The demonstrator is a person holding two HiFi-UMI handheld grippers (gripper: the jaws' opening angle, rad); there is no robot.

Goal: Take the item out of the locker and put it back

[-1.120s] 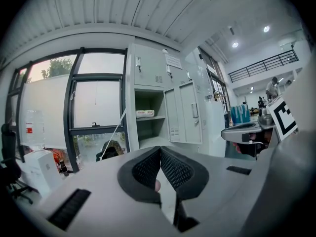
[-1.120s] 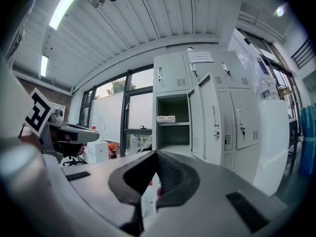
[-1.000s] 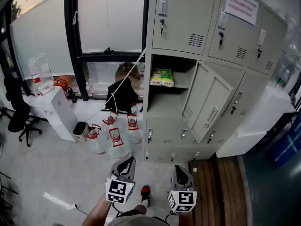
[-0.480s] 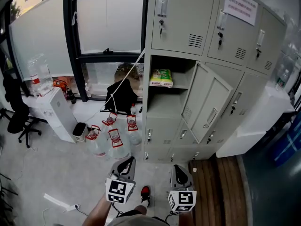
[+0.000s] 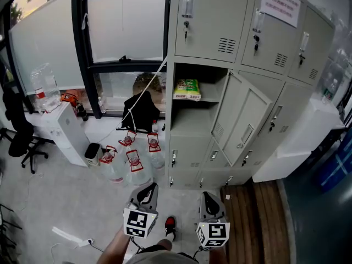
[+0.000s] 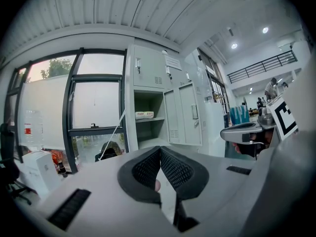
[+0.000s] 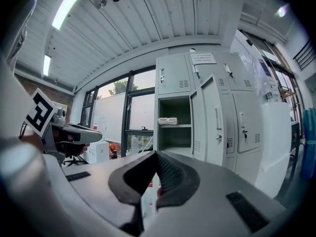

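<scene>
A green and yellow packet (image 5: 188,89) lies on the upper shelf of the grey locker (image 5: 193,122), whose door (image 5: 244,122) hangs open to the right. The same packet shows small and white in the left gripper view (image 6: 144,115) and in the right gripper view (image 7: 168,120). My left gripper (image 5: 147,192) and right gripper (image 5: 210,198) hang low in front of me, well short of the locker. Both are shut with nothing between their pads, as the left gripper's own view (image 6: 159,158) and the right gripper's own view (image 7: 157,161) show.
Several large water jugs with red handles (image 5: 133,159) stand on the floor left of the locker. A white cabinet (image 5: 66,131) and a black office chair (image 5: 22,131) are at the left. A wooden floor strip (image 5: 258,219) lies at the right, with a white counter (image 5: 297,142) behind it.
The head view has shifted slightly; the locker and packet sit a touch lower in frame. Both grippers stay where they were, shut.
</scene>
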